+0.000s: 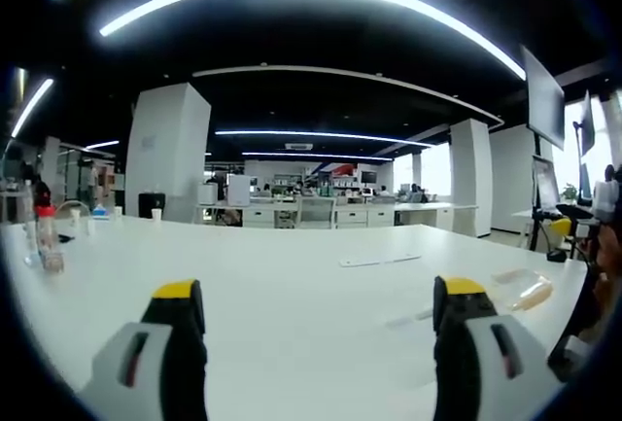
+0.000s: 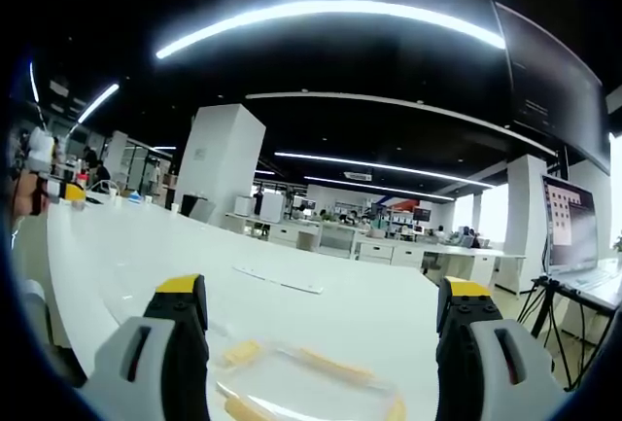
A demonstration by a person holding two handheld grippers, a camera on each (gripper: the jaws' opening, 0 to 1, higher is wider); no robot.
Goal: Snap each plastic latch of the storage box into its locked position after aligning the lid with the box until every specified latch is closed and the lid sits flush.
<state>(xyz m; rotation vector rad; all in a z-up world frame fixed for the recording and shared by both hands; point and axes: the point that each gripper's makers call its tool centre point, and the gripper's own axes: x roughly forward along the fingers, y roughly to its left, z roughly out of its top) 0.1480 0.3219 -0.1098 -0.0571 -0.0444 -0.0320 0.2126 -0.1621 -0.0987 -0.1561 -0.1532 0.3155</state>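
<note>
Two claws, both spread wide with nothing between the jaws. Left claw hovers over a white counter; the clear storage box with pale yellow latches lies ahead and to its right, well apart from the jaws. A thin flat strip rests farther ahead. Bottles and cups stand far left of this claw. Right claw hangs just above the same storage box, which sits between and just ahead of its jaws, not touched. Lid appears to be on, though glare blurs it. A laptop stands far right.
</note>
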